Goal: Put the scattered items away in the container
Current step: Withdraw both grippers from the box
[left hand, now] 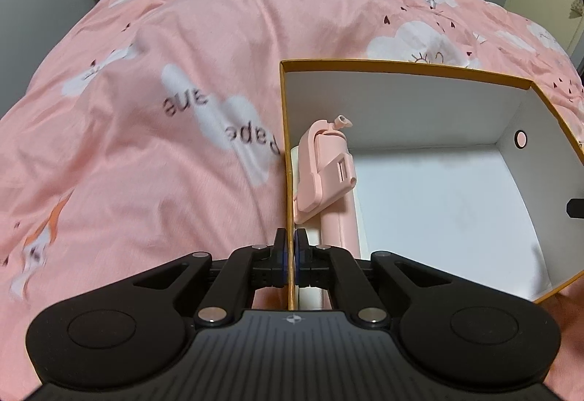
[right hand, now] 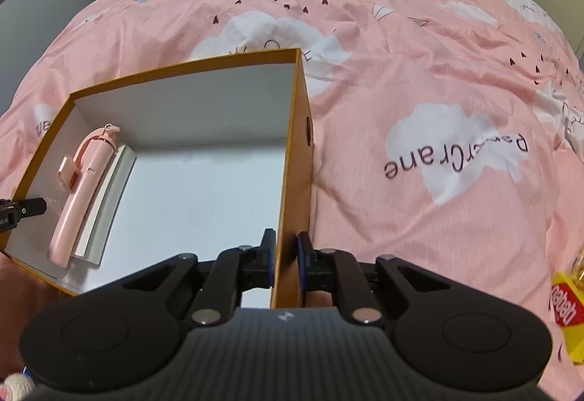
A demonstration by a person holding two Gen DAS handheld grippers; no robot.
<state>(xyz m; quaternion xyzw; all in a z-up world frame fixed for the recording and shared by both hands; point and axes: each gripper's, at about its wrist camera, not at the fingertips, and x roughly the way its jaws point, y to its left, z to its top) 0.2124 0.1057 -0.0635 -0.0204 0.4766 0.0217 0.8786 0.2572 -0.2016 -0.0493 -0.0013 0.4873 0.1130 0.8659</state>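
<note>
An open orange box [right hand: 292, 152] with a white inside sits on the bed's pink quilt [right hand: 401, 79]. The left tongs [left hand: 294, 247] are clenched on its left wall edge; the right tongs [right hand: 286, 249] straddle the right wall, closing around it, contact unclear. A pink selfie stick [right hand: 78, 189] lies along the left wall on a silvery flat case [right hand: 106, 207]; the remaining floor is bare. A yellow packet [right hand: 567, 317] lies outside, right.
</note>
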